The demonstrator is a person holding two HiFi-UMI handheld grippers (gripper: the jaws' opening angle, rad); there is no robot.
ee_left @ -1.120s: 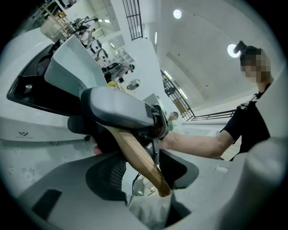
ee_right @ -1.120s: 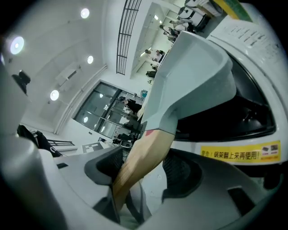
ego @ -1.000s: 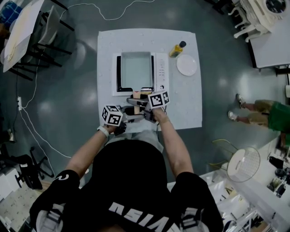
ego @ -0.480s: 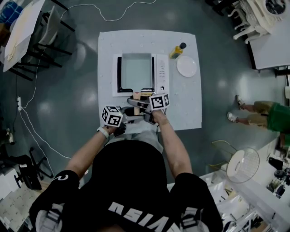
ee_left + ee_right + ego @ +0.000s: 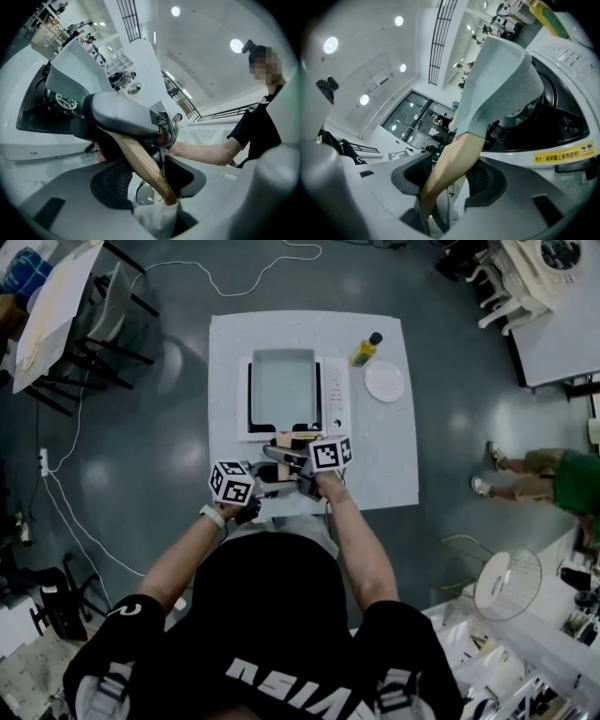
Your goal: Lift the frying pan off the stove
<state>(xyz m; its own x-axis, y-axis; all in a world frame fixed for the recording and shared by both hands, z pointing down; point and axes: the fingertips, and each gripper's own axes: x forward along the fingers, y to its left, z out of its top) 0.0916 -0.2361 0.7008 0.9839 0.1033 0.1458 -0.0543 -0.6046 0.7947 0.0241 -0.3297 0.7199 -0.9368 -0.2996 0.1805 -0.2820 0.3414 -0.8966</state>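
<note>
Field note, frying pan (image 5: 283, 382).

- Grip: 2 grippers are on the wooden handle (image 5: 454, 164), which points toward the near edge of the worktop (image 5: 384, 456).
- Left gripper (image 5: 150, 182): jaws clamped on the handle's free end.
- Right gripper (image 5: 451, 185): jaws clamped closer to the pan. They have just been closing a little with the handle between them, so I take it the grip has firmed.
- Change over the last 1 second: in the head view, almost nothing. Both marker cubes and the pan sit much where they did, over the stove (image 5: 335, 390) at the middle of the worktop, toward its far edge.
- Seen along my jaws: the pan's underside tilts above the black well, with the burner (image 5: 62, 101) showing beneath it. It looks clear of the supports.
- Judgement: the lift has only begun. The pan is not yet carried away from the stove, so a steady, level rise is what's needed next.
- Near the far right corner are a bottle (image 5: 367, 346) and a plate (image 5: 385, 381), both well clear of the pan.
</note>
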